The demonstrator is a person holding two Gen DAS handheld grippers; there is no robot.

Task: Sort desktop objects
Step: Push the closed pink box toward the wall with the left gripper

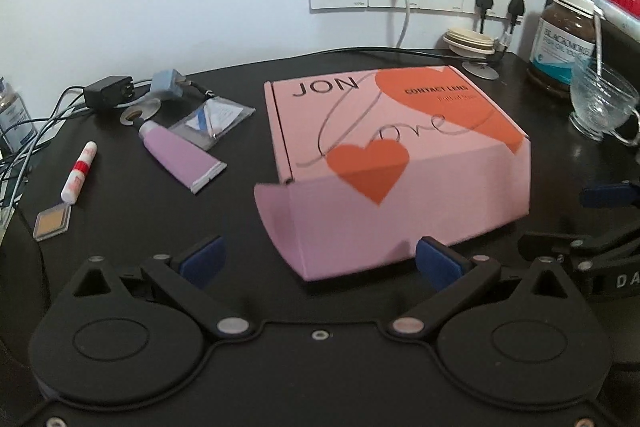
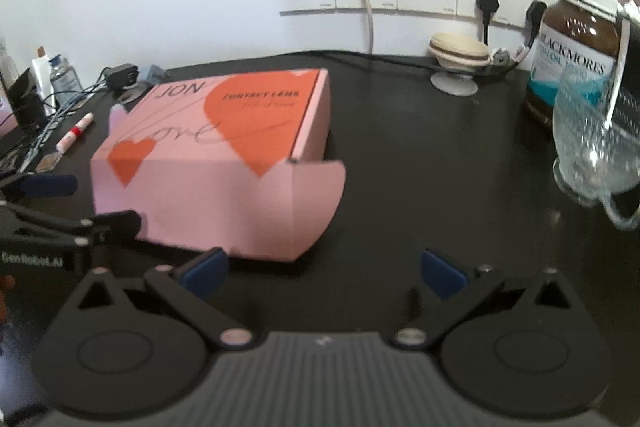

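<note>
The left tool (image 1: 318,261) hovers low over the surface's near edge, fingers spread wide and empty. The right tool (image 2: 324,273) hovers alongside it, likewise spread wide and empty.

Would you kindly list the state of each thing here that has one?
Pink box: lid down, side flaps sticking out.
Purple tube: lying flat, capped.
Brown jar: upright, lidded.
Glass cup: upright, spoon inside.
Left tool: open, empty.
Right tool: open, empty.

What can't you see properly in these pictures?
- Inside the pink box: its lid is shut, both views.
- Purple tube: hidden behind the box, right view.
- Glass cup: blurred, handle cut by the edge, right view.
- Small packet: print too small, left view.
</note>
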